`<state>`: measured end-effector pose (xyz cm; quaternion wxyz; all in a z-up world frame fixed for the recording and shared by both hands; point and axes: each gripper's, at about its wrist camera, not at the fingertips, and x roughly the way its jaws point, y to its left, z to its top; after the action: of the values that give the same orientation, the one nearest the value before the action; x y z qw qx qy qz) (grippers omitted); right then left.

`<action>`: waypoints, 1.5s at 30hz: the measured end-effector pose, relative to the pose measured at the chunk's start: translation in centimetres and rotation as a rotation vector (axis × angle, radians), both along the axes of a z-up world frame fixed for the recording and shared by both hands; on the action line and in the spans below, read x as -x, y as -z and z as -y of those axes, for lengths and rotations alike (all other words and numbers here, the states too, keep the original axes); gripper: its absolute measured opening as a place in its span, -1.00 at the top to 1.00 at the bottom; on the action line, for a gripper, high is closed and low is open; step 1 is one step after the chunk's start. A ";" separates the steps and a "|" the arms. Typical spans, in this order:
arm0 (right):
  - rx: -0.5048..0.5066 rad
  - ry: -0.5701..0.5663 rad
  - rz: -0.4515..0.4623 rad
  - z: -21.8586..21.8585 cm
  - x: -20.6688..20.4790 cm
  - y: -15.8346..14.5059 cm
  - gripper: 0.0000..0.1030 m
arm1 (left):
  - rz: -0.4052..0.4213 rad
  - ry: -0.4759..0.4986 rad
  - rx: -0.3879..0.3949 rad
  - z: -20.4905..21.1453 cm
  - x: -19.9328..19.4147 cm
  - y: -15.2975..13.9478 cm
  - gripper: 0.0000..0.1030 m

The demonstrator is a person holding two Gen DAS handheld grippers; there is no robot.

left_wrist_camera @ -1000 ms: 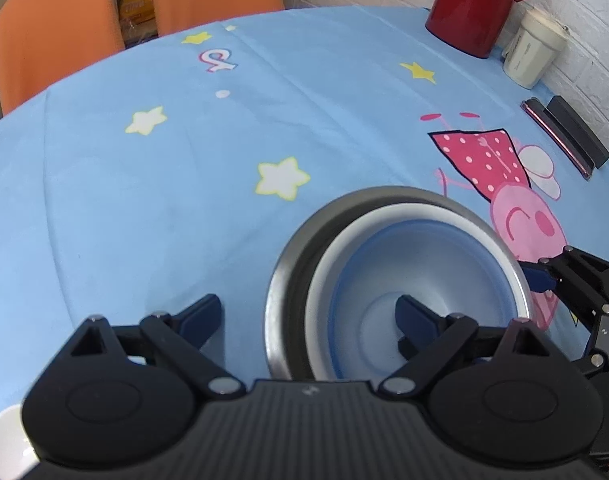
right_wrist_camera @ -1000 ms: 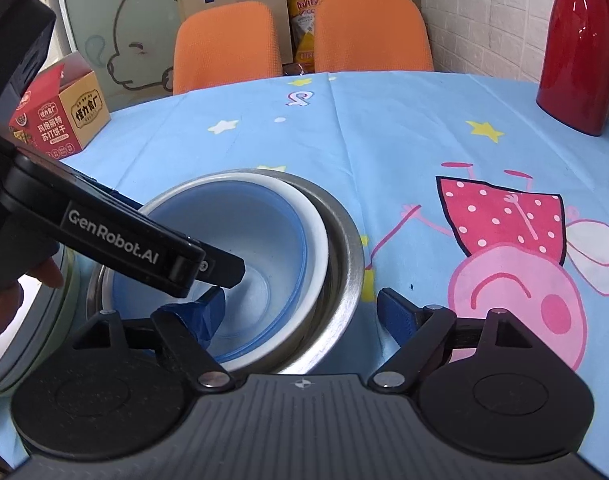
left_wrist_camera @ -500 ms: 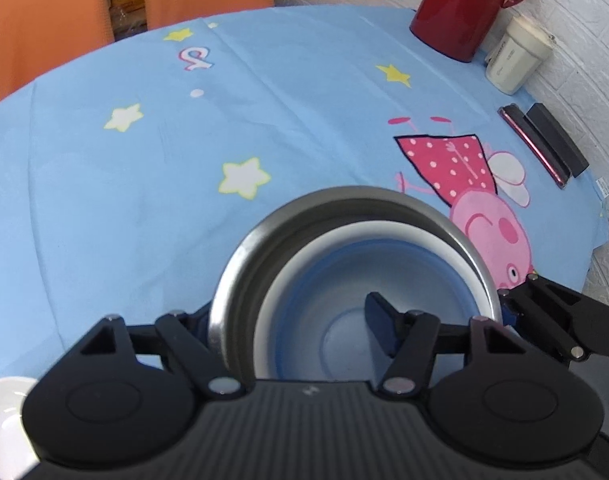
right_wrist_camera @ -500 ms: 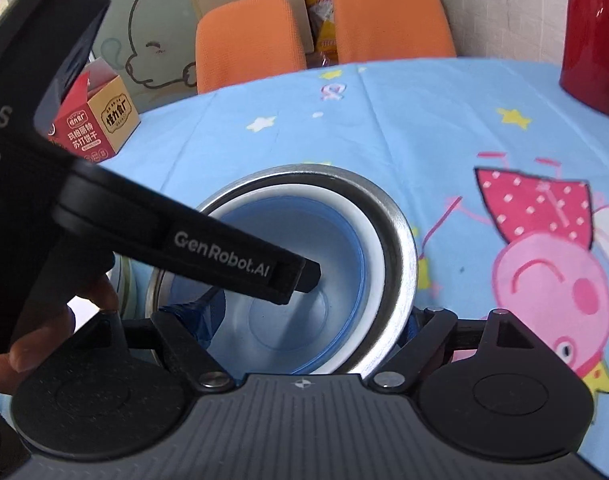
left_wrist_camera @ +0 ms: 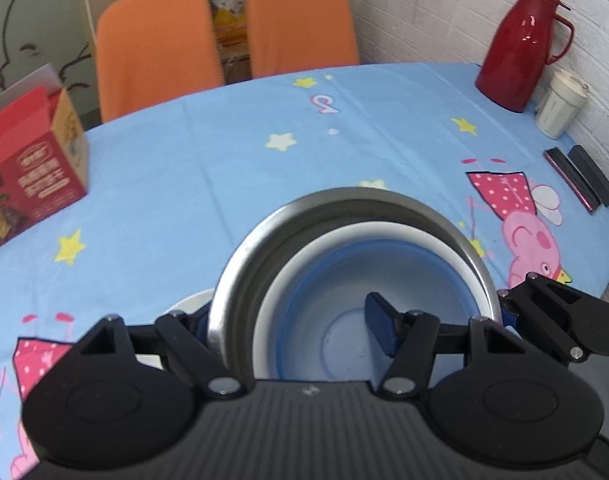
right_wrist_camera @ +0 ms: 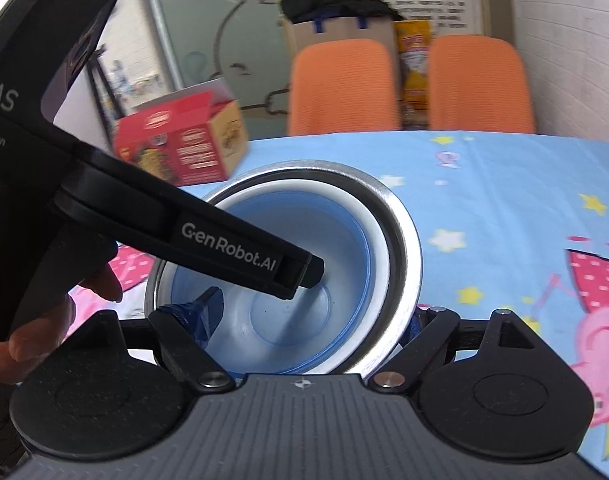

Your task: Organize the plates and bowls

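Two grippers' fingers point(left_wrist_camera: 378, 326) astride opposite walls of the nested bowls point(left_wrist_camera: 344, 264), left pinching, right point(right_wrist_camera: 208, 312) opening.

Three nested bowls point(left_wrist_camera: 344, 232), two orange chairs point(left_wrist_camera: 156, 40), one red jug point(left_wrist_camera: 516, 48).

My left gripper's point(left_wrist_camera: 292, 326) own body is covering the near rim of the steel bowl point(left_wrist_camera: 240, 264), and its outer finger is hiding behind the bowl wall. A white dish point(left_wrist_camera: 192, 300) is peeking out, mostly hidden. My left hand point(right_wrist_camera: 52, 320) is running off the right wrist view's edge.
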<state>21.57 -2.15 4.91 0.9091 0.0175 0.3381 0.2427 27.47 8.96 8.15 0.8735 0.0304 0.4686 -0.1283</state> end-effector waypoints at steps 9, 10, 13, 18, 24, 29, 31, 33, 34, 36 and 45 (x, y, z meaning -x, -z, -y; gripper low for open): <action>0.008 -0.133 -0.084 -6.4 0.4 1.9 -0.44 | -0.072 -0.123 0.052 -6.9 2.3 3.5 -0.23; 0.014 -0.134 -0.089 -6.7 0.4 2.0 -0.44 | -0.073 -0.123 0.057 -7.1 2.3 3.8 -0.23; 0.039 -0.136 -0.104 -6.9 0.5 2.6 -0.44 | -0.064 -0.118 0.053 -7.3 2.1 4.7 -0.24; 0.045 -0.121 -0.127 -7.3 0.2 3.7 -0.44 | -0.035 -0.109 0.061 -7.4 2.0 5.4 -0.29; 0.055 -0.118 -0.123 -7.0 0.4 3.5 -0.41 | 0.068 -0.146 0.019 -7.1 3.4 4.7 -0.63; 0.060 -0.048 -0.054 -5.3 1.2 2.3 -0.41 | 0.190 -0.229 0.017 -7.4 5.2 2.6 -0.63; 0.019 -0.011 -0.020 -3.7 1.8 1.4 -0.41 | 0.244 -0.253 0.004 -6.9 6.1 1.6 -0.63; 0.015 0.030 0.015 -2.6 2.4 0.8 -0.42 | 0.286 -0.275 -0.010 -6.2 7.1 0.9 -0.64; 0.012 0.047 0.029 -2.0 2.7 0.6 -0.42 | 0.307 -0.288 -0.014 -5.8 7.8 0.6 -0.64; 0.003 0.081 0.041 -0.7 3.1 0.4 -0.42 | 0.336 -0.308 -0.016 -4.8 9.0 0.3 -0.64; 0.030 0.324 0.144 4.6 6.7 2.4 -0.43 | 0.428 -0.407 -0.019 0.2 16.6 1.9 -0.65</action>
<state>14.87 -6.80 2.47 0.9583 0.0407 0.2685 0.0884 10.83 8.80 6.21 0.9600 -0.0295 0.2712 0.0631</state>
